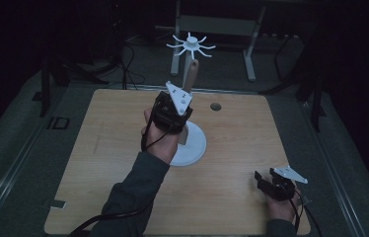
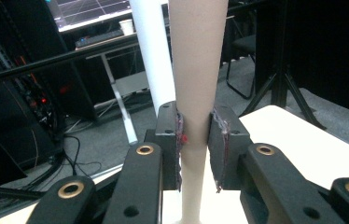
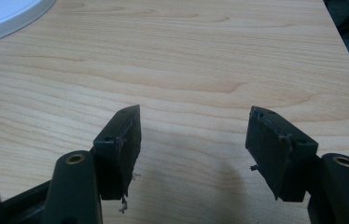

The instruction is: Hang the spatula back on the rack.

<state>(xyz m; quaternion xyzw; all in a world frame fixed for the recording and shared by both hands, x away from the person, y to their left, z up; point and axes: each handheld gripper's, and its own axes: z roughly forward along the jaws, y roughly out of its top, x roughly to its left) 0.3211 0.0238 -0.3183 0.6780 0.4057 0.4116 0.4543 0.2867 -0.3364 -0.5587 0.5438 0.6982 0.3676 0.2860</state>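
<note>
A white stand has a round base [image 1: 196, 148] on the wooden table [image 1: 113, 148] and a spoked top [image 1: 191, 45]. Its white pole [image 2: 151, 51] rises just behind a tan rod [image 2: 196, 56]. In the left gripper view, my left gripper [image 2: 195, 119] is shut on that rod, both pads pressed on its sides. In the high view the left gripper [image 1: 185, 114] is raised over the base, with the tan rod [image 1: 191, 73] sticking up above it. My right gripper [image 1: 261, 178] rests low at the table's front right. The right gripper [image 3: 195, 116] is open over bare wood.
A small round hole [image 1: 215, 106] sits in the table right of the stand. A grey desk frame [image 1: 212, 24] stands on the floor beyond the far edge. Tripod legs [image 2: 280, 88] and cables lie around the table. The edge of the white base [image 3: 4, 14] is at the right gripper view's top left.
</note>
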